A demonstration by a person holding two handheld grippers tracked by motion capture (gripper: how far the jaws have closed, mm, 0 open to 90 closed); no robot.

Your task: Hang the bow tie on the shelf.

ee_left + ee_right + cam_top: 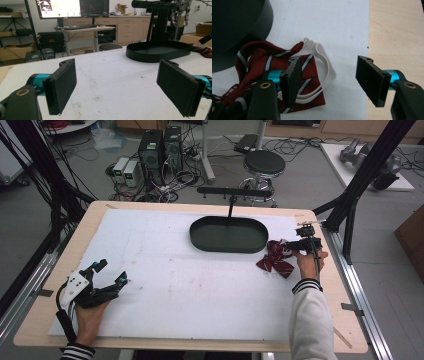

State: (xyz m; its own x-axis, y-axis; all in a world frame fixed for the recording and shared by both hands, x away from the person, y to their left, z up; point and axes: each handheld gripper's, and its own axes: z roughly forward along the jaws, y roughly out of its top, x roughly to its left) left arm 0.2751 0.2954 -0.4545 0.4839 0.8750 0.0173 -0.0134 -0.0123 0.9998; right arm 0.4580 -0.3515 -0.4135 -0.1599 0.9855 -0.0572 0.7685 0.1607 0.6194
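So the right tool (329,80) is hovering right over a red striped bow tie (262,65) with its jaws spread wide and nothing between them. One jaw sits above the fabric, the other hangs out past the white elastic strap (325,65), over bare white sheet near the wooden desk (397,30) edge. The tie lies just beside the black oval tray (228,234), on the tool's near side of it.

The left tool (117,87) is parked well away from all that, also wide open and empty, aimed across the white sheet toward the tray.

What could go wrong, I'd guess: if the right tool closes from here it could catch only the elastic loop or one thin corner of the cloth, and the tie would dangle or slip out when lifted. The jaw already over the fabric might also drag it and bunch it against the tray wall.

The right gripper view shows the strap and stripes clearly; from the high view the tie (275,257) is just a red blob next to the hand (307,262). The high view does show the tray's stand with its crossbar (235,192), though.
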